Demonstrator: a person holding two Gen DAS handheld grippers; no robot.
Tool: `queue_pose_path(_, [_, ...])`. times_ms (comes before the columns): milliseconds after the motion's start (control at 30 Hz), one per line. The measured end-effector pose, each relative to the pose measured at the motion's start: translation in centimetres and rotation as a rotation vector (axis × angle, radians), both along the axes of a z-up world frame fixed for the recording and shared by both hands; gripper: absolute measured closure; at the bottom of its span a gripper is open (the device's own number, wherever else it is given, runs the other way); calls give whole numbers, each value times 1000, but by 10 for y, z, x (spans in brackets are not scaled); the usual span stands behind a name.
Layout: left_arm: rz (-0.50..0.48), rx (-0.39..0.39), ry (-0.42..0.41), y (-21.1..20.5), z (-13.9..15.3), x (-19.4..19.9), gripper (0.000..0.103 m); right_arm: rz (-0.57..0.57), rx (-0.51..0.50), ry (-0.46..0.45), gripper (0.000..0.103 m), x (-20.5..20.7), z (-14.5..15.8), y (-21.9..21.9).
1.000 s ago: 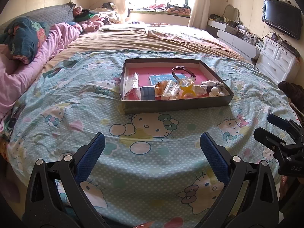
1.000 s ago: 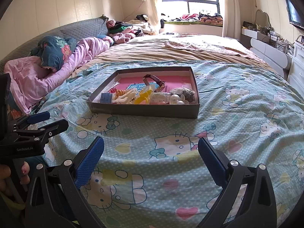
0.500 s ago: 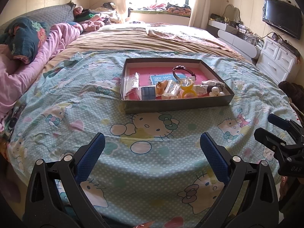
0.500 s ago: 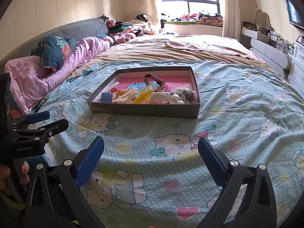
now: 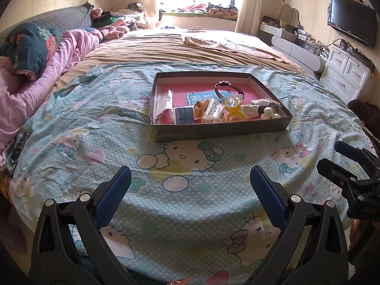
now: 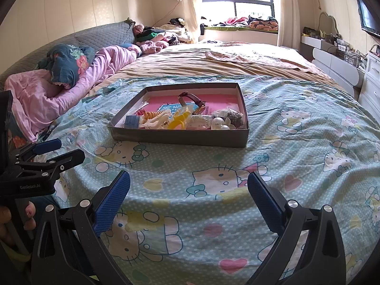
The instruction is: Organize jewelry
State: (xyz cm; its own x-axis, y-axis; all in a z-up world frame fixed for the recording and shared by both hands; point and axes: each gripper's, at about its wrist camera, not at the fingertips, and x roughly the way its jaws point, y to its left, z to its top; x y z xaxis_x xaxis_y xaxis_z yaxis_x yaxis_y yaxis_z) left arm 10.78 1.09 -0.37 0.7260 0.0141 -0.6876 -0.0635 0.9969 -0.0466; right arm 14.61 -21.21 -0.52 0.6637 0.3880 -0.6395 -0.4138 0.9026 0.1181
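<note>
Nothing much has moved since a second ago: I keep my left gripper (image 5: 190,190) and right gripper (image 6: 188,190) spread wide, both empty, short of the shallow grey cardboard tray (image 5: 220,128) holding the mixed jewelry (image 5: 234,110) on the bed.

A cartoon-cat bedspread (image 5: 190,190) covers the near bed. Left of it, a pink quilt (image 5: 35,83) bunches up under a floral pillow (image 5: 28,45); far right, a wall-mounted television (image 5: 351,20) above white drawers (image 5: 344,76).
</note>
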Motion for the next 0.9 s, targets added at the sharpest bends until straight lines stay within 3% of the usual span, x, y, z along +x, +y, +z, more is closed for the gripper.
queue_pose_path(567, [19,5,48,1,-7,5,9,-63,-28,11,5,11,-8,-13])
queue_pose_path(733, [64,-5,73,13,-8,12,9,-153,-13,29,5,31,-9,-40])
queue_pose_path(900, [163,-33,66,55,-1,31,9,-323,-24,29,5,71,-15,-95])
